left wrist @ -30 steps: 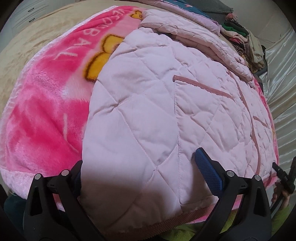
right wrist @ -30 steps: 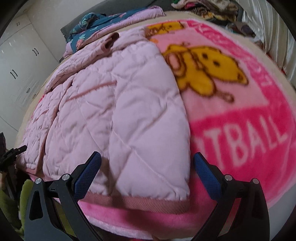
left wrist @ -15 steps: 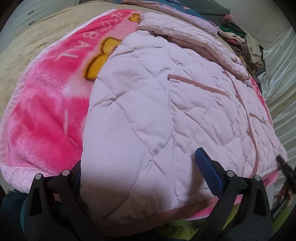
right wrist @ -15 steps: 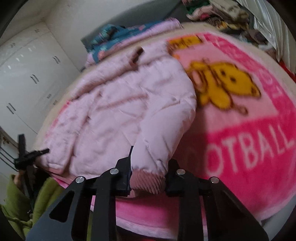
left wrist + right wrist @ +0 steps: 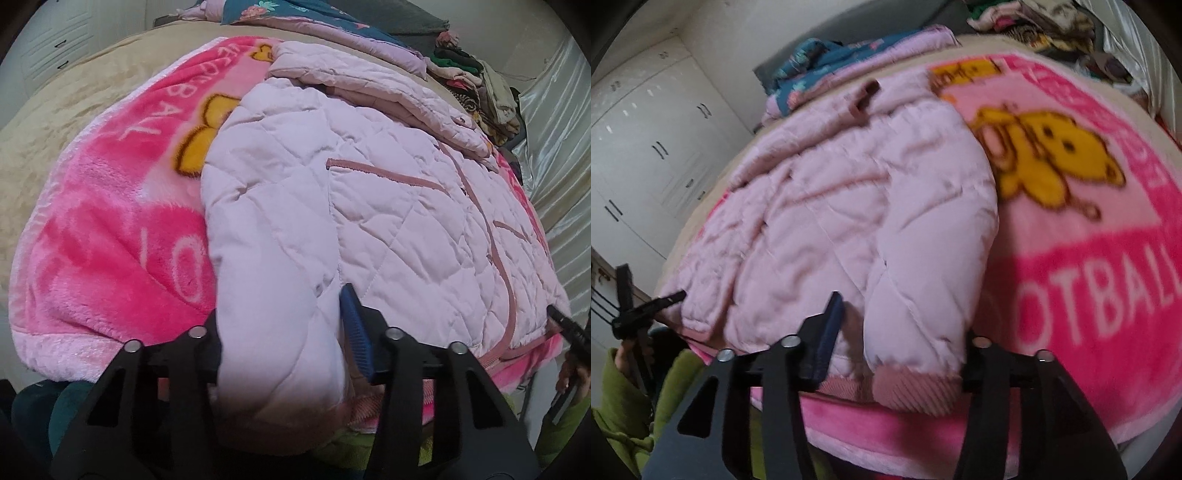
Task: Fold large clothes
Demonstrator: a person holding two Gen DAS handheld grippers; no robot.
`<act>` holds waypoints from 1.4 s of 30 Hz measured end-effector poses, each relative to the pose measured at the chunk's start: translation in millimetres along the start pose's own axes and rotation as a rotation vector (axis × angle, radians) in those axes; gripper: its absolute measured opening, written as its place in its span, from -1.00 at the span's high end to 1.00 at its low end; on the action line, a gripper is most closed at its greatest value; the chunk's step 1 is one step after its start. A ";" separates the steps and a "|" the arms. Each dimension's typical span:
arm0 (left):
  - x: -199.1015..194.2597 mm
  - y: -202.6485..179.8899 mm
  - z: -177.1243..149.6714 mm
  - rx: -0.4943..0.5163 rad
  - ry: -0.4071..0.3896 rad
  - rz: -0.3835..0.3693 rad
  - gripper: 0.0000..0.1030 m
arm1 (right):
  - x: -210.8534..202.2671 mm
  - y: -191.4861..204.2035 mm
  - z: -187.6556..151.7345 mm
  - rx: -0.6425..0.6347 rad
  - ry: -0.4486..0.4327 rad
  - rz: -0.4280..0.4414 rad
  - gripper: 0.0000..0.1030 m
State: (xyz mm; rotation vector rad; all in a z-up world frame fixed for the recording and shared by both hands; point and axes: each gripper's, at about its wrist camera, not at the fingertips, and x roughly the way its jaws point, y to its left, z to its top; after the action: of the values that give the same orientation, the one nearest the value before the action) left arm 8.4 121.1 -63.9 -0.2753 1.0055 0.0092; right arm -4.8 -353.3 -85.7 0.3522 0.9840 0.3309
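A pale pink quilted jacket (image 5: 369, 184) lies spread on a bright pink cartoon blanket (image 5: 110, 221), its hem toward me. My left gripper (image 5: 282, 306) sits at one hem corner. Its jaws are closing, and the padded fabric bulges between them and fills the gap. In the right wrist view the jacket (image 5: 849, 203) covers the left half of the blanket (image 5: 1089, 295). My right gripper (image 5: 901, 317) straddles the other hem corner. Its jaws are opening: the ribbed hem lies between them and the blue left pad (image 5: 831, 321) stands off the fabric.
Folded teal floral bedding (image 5: 295, 11) and a pile of clothes (image 5: 472, 85) sit at the far end of the bed. Tan sheet (image 5: 74, 92) shows beyond the blanket. White wardrobe doors (image 5: 646, 147) stand on one side, and a shiny curtain (image 5: 554, 129) hangs on the other.
The left jaws came together around the hem corner and bunched it up. The right jaws clamped the other corner half a second ago and have now spread apart again.
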 end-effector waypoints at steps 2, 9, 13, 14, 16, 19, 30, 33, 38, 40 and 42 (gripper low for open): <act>-1.5 0.7 -0.2 0.000 -0.006 -0.006 0.29 | 6.7 -8.5 -6.3 0.029 0.015 0.008 -0.15; -11.5 -3.3 3.2 0.016 -0.051 -0.021 0.63 | -8.4 7.6 -4.4 -0.057 -0.051 0.022 0.61; -20.2 -7.4 9.3 0.035 -0.084 -0.026 0.73 | -30.3 18.9 11.7 -0.079 -0.147 0.068 0.66; -22.1 -8.1 11.6 0.039 -0.092 -0.026 0.73 | -35.5 22.3 15.8 -0.090 -0.170 0.073 0.66; -25.7 -9.3 16.5 0.044 -0.108 -0.030 0.74 | -44.6 29.5 25.2 -0.106 -0.216 0.076 0.66; -31.0 -11.7 23.6 0.051 -0.131 -0.033 0.75 | -53.3 37.1 41.2 -0.119 -0.265 0.084 0.67; -47.6 -15.9 55.7 0.037 -0.210 -0.045 0.75 | -59.6 54.4 88.5 -0.128 -0.329 0.094 0.67; -50.6 -15.5 64.0 0.030 -0.226 -0.052 0.75 | -60.5 57.6 97.9 -0.133 -0.337 0.095 0.67; -54.8 -15.3 79.0 0.024 -0.250 -0.061 0.75 | -61.8 61.1 110.5 -0.133 -0.346 0.089 0.67; -57.3 -16.8 84.8 0.028 -0.262 -0.064 0.75 | -62.8 62.9 114.9 -0.136 -0.353 0.087 0.67; -58.6 -17.8 90.0 0.031 -0.270 -0.065 0.75 | -64.3 64.7 119.3 -0.141 -0.361 0.084 0.67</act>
State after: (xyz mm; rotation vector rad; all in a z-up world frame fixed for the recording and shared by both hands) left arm 54.2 131.8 34.3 -0.2704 0.7275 -0.0277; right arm 56.5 -339.3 50.7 0.3120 0.5900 0.3954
